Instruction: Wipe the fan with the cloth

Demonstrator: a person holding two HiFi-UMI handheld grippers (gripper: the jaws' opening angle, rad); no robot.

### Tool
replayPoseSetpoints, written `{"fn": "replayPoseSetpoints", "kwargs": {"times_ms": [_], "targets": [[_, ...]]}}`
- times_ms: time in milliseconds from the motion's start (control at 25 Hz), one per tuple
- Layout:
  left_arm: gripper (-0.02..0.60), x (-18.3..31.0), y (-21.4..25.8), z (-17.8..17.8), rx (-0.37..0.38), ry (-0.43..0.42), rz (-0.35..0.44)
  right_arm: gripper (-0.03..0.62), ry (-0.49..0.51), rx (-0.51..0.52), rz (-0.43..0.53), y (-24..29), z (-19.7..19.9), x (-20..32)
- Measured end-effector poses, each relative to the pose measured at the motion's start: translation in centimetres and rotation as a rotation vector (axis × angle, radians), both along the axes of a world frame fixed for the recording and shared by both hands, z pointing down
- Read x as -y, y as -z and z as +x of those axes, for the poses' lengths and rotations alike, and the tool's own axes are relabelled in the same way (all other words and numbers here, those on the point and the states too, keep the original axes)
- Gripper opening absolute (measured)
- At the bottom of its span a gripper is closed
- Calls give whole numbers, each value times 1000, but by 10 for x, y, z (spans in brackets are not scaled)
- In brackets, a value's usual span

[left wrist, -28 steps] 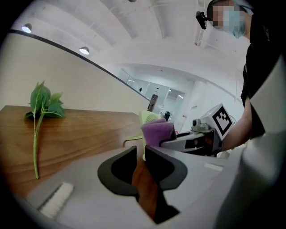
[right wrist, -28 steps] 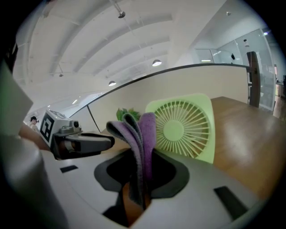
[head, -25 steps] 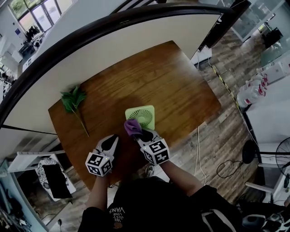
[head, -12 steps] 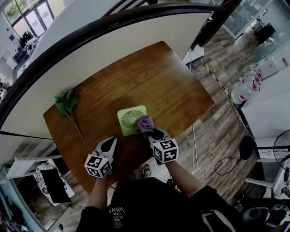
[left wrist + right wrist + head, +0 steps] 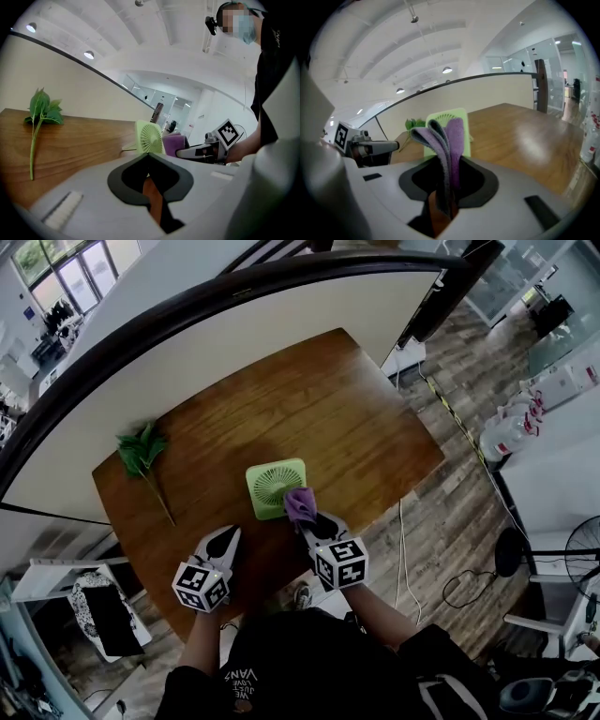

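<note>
A small light-green square fan (image 5: pixel 274 487) stands on the wooden table (image 5: pixel 347 418); it also shows in the left gripper view as the fan (image 5: pixel 149 137) and in the right gripper view as the fan (image 5: pixel 459 117) behind the cloth. My right gripper (image 5: pixel 309 518) is shut on a folded purple cloth (image 5: pixel 300 504), which touches the fan's near right corner. The cloth (image 5: pixel 446 140) rises from between the jaws. My left gripper (image 5: pixel 223 538) is shut and empty, hovering near the table's front edge, left of the fan.
A green leafy sprig (image 5: pixel 142 454) lies at the table's left side, seen too as the sprig (image 5: pixel 41 112). A curved cream partition (image 5: pixel 234 334) borders the table's far side. Wood floor with cables (image 5: pixel 469 587) lies to the right.
The right gripper with the cloth moved from the fan's near left corner to its near right corner. The left gripper's jaws closed; that hand stayed in place.
</note>
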State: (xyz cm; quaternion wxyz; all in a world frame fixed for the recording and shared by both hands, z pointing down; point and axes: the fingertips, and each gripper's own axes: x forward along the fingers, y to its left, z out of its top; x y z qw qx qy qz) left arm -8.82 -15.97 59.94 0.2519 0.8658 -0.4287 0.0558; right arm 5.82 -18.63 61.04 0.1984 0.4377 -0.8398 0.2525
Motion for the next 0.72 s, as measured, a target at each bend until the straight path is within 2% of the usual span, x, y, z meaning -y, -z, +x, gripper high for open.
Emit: {"fn": "replayPoseSetpoints", "kwargs": {"times_ms": [200, 320, 520, 720], "targets": [[12, -11, 6, -10, 2, 31, 2, 110, 176, 35, -52, -14, -67, -26], [12, -20, 10, -14, 2, 49, 2, 110, 238, 29, -86, -27, -92, -32], [12, -32, 9, -23, 5, 75, -4, 110, 242, 3, -115, -41, -96, -26], [12, -32, 7, -29, 9, 89, -9, 110, 193, -12, -118, -43, -75, -19]]}}
